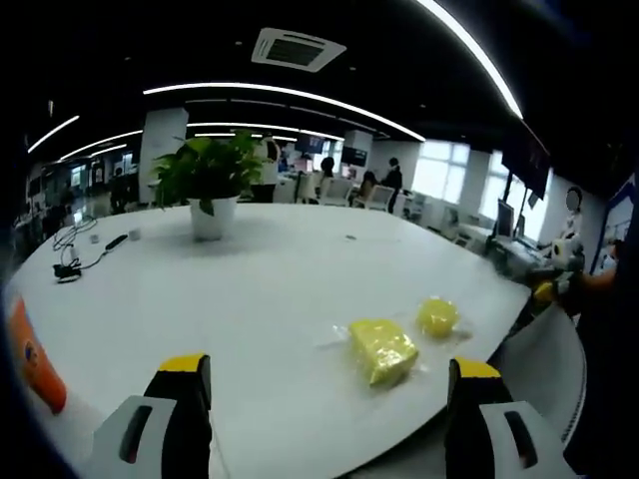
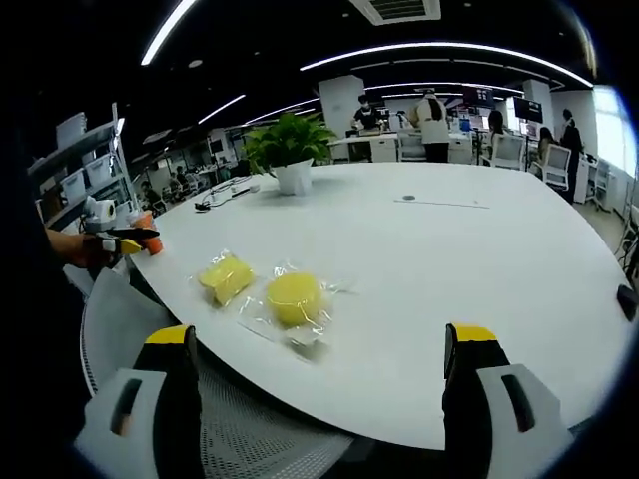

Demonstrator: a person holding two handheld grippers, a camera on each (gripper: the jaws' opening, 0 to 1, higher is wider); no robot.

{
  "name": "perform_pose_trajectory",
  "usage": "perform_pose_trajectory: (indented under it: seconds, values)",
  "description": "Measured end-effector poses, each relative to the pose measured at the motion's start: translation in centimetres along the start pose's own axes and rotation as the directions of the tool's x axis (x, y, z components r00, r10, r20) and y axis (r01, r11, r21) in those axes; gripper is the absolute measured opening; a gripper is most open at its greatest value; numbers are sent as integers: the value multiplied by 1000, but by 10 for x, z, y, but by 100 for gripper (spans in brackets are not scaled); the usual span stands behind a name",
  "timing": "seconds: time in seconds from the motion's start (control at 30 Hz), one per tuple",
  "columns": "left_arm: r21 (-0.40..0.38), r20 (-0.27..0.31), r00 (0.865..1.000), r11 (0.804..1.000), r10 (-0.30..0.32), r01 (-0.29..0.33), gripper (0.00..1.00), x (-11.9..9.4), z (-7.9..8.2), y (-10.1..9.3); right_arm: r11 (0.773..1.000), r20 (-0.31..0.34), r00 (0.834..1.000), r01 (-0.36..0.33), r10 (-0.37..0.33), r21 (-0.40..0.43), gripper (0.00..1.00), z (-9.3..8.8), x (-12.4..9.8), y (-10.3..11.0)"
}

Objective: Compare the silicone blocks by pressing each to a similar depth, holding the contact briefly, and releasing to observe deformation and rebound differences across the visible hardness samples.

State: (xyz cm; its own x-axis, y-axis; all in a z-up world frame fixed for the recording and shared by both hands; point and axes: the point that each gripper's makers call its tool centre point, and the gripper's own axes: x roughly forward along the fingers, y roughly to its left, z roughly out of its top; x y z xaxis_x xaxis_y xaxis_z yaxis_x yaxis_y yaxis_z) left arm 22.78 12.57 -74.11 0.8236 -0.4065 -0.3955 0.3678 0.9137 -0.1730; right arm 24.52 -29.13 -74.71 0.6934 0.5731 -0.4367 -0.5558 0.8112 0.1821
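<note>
In the left gripper view the left gripper (image 1: 324, 384) hangs low over the near edge of a large white table (image 1: 270, 289), its two yellow-tipped jaws spread wide with nothing between them. Just past them lie the two silicone samples in clear wrapping: a yellow rectangular block (image 1: 380, 349) and, beside it to the right, a yellow round block (image 1: 437, 315), close together but apart. An orange object (image 1: 38, 364) sits at the left rim; what it is cannot be told.

In the right gripper view the right gripper (image 2: 324, 384) likewise holds its jaws wide apart and empty, above the mesh back of a chair (image 2: 240, 429) pushed to the table edge. Beyond it the round block (image 2: 295, 297) lies nearer and the rectangular block (image 2: 227, 276) just to its left. At the left edge the other gripper shows, held in a hand (image 2: 75, 247).

Farther across the glossy tabletop stand a potted plant (image 1: 211, 185) in a white pot and a black cable (image 1: 85, 249). Behind is an open office with a dark ceiling, long curved light strips (image 1: 290, 98), a ceiling air vent (image 1: 298, 48), bright windows (image 1: 439, 170), and several people (image 2: 432, 122) among desks.
</note>
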Motion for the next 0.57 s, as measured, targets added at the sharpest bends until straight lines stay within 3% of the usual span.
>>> perform_pose_trajectory:
  seconds: [0.13, 0.33, 0.57]
  values:
    - [10, -12, 1000, 1000, -16, 16, 100, 2, -3, -4, 998, 22, 1000, 21, -22, 52, 96, 4, -4, -6]
    - [2, -28, 999, 1000, -19, 19, 100, 2, -6, -3, 998, 19, 999, 35, -36, 50, 96, 0, -3, -8]
    - [-8, -23, 1000, 1000, -11, 11, 100, 1, -4, 1, 993, 45, 997, 54, -59, 103, 96, 2, -4, -12]
